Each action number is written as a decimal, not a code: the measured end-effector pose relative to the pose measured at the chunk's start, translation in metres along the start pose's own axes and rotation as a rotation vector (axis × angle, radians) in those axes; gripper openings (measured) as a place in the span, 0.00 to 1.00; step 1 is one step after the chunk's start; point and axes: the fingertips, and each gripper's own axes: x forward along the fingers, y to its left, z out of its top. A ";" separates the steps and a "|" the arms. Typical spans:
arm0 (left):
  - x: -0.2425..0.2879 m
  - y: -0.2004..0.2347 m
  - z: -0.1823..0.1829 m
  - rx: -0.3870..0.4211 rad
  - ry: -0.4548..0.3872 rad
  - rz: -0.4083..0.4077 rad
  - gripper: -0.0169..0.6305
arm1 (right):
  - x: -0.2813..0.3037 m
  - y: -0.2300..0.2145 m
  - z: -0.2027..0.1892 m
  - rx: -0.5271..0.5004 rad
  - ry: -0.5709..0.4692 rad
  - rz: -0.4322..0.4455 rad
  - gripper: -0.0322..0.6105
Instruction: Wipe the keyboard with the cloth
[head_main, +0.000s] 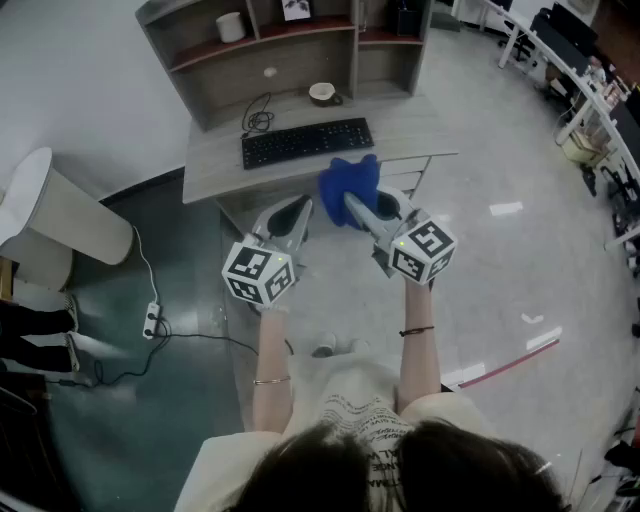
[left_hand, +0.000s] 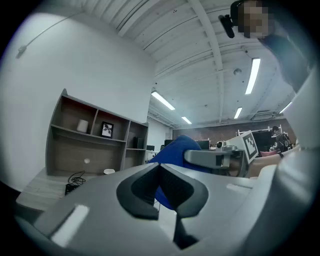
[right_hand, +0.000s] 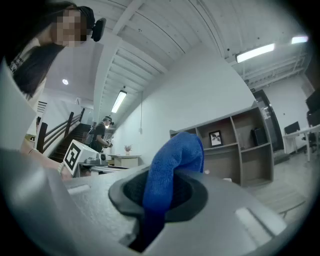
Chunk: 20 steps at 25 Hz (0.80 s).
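Note:
A black keyboard (head_main: 306, 142) lies on the grey desk (head_main: 210, 165), its cable coiled at the left. My right gripper (head_main: 349, 203) is shut on a blue cloth (head_main: 350, 184), which hangs in front of the desk's near edge, below the keyboard. In the right gripper view the blue cloth (right_hand: 172, 167) bulges out from between the closed jaws. My left gripper (head_main: 300, 212) is beside it to the left, shut with nothing held. From the left gripper view the cloth (left_hand: 175, 152) and the right gripper (left_hand: 212, 158) show just beyond my left jaws.
The desk carries a shelf unit (head_main: 250, 40) with a white cup (head_main: 231, 26) and a framed picture (head_main: 295, 9). A small bowl (head_main: 322, 94) sits behind the keyboard. A white bin (head_main: 55, 215) stands left; a power strip (head_main: 152, 320) lies on the floor.

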 end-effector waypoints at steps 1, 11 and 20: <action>-0.001 -0.002 0.000 -0.003 -0.003 0.000 0.01 | -0.001 0.001 0.000 -0.001 0.000 0.003 0.13; -0.002 -0.022 -0.003 -0.035 -0.029 0.013 0.01 | -0.021 0.000 -0.001 -0.013 0.010 0.000 0.13; 0.002 -0.048 -0.011 -0.059 -0.021 0.023 0.01 | -0.042 -0.008 -0.007 -0.006 0.037 -0.004 0.13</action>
